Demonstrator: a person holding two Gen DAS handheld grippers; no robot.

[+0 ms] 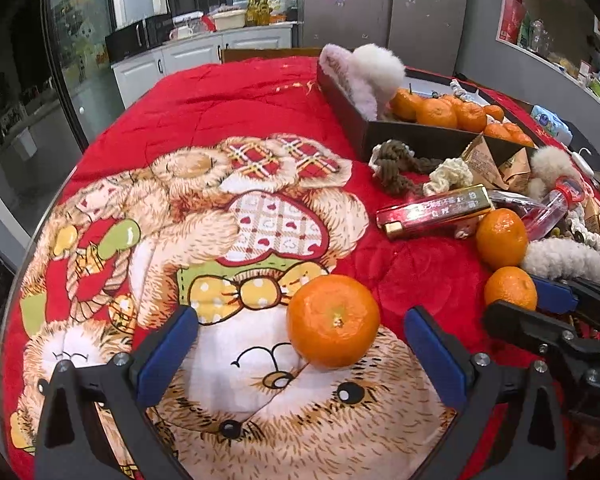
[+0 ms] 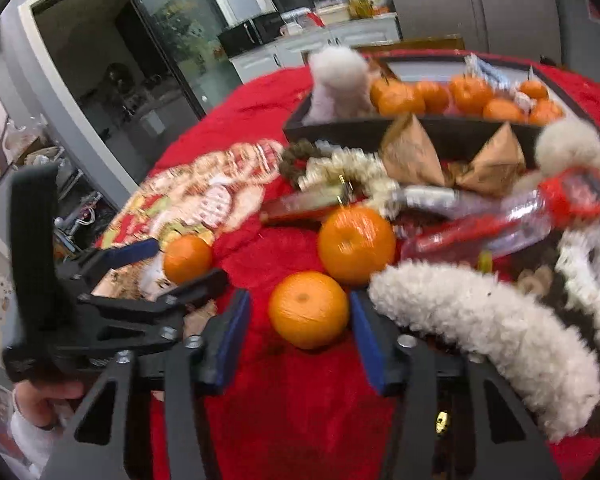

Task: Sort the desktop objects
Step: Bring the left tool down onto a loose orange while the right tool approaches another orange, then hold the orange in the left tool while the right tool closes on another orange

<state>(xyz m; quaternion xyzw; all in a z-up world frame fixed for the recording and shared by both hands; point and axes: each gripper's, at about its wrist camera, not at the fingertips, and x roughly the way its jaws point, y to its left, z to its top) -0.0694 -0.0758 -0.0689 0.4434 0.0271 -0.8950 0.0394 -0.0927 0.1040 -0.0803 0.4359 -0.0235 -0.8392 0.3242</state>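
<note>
— Which step?
— Picking tangerines. My left gripper (image 1: 300, 344) gapes around one tangerine (image 1: 334, 320); my right gripper (image 2: 300, 328) brackets another (image 2: 308, 309), not yet pinching.
— Next?
— Clench, then carry to the tray (image 2: 440, 130).

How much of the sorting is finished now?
Done: several tangerines lie in the dark box. In hand: the left gripper and right gripper each frame a loose tangerine, neither pressed. Left: a third tangerine, bottle, paper packets.

Both wrist cams close, angled down; share tangerines (image 1: 333, 321), tray (image 2: 440, 130).
</note>
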